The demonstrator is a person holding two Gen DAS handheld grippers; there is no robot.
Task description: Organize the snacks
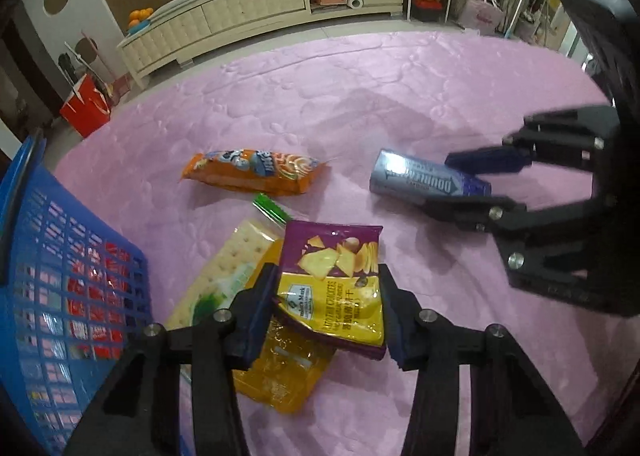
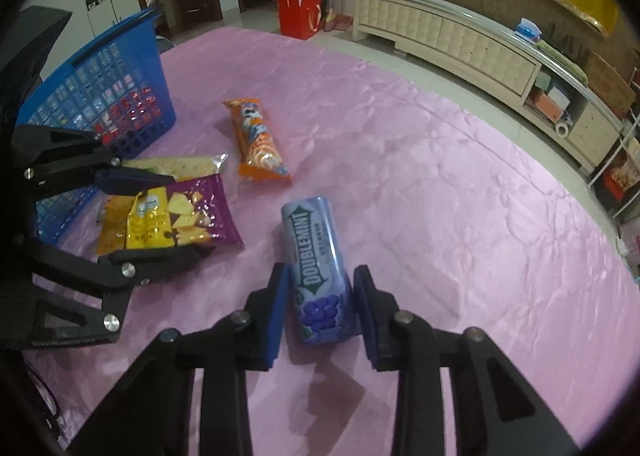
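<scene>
Left gripper [image 1: 326, 316] is pinching the light, crinkly chips bag [image 1: 332, 280]; right gripper [image 2: 320, 308] is narrowly straddling the rigid, slippery Doublemint bottle [image 2: 318, 268] mid-body.

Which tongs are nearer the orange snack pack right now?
Left. The left tongs straddle the chips bag beside the orange snack pack; the right tongs straddle the Doublemint bottle, farther off.

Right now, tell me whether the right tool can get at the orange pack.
Probably not yet. The right tool has its jaws around the mint bottle, which lies between it and the orange pack farther up the cloth. Nothing else blocks the way.
</scene>
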